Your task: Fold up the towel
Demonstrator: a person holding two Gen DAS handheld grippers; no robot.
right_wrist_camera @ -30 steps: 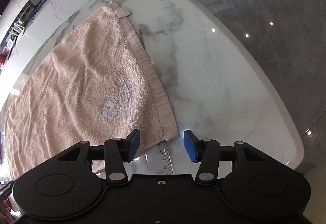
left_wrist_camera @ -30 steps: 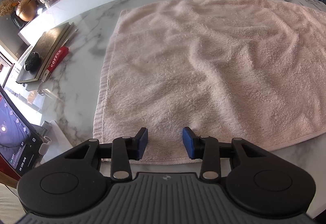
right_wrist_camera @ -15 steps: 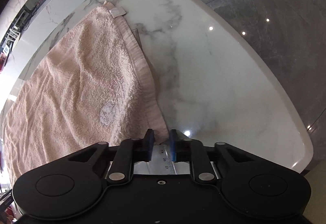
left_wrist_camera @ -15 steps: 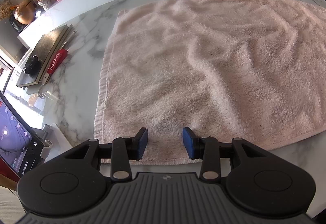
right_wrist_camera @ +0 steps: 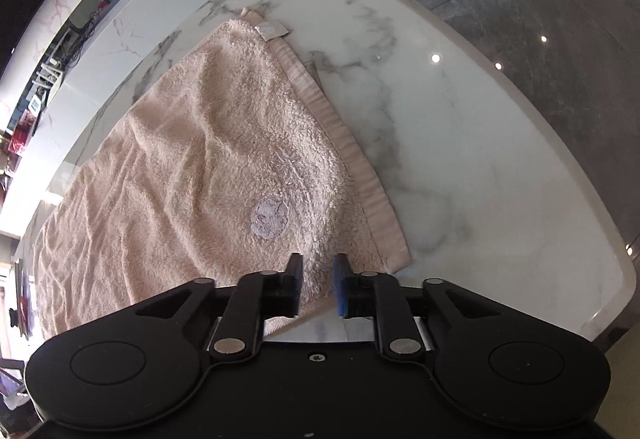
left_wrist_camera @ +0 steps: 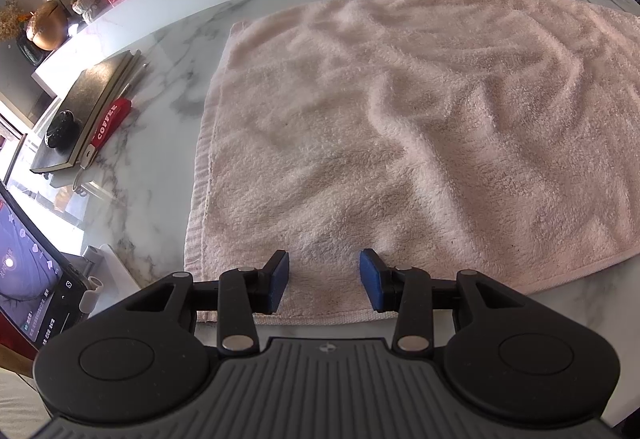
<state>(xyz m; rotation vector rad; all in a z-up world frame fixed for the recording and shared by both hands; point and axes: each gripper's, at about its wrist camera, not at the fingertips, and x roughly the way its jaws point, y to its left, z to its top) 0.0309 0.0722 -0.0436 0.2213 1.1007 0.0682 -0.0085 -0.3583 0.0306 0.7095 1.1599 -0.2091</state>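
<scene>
A pale pink terry towel lies spread flat on the white marble table. My left gripper is open, its blue pads straddling the towel's near hem close to the near left corner. In the right wrist view the same towel runs away to the left, with an embroidered patch and a white label at the far corner. My right gripper has closed to a narrow gap over the towel's near edge beside its near right corner, and towel fabric bunches between the pads.
A dark book with a black object on it and a red coffee sachet lie at the table's left. A phone on a stand is near left. The table's curved edge drops to a grey floor at right.
My right gripper went from wide open to nearly shut and shifted left onto the towel's near edge, which now bunches between the pads. My left gripper stayed open at the near hem.
</scene>
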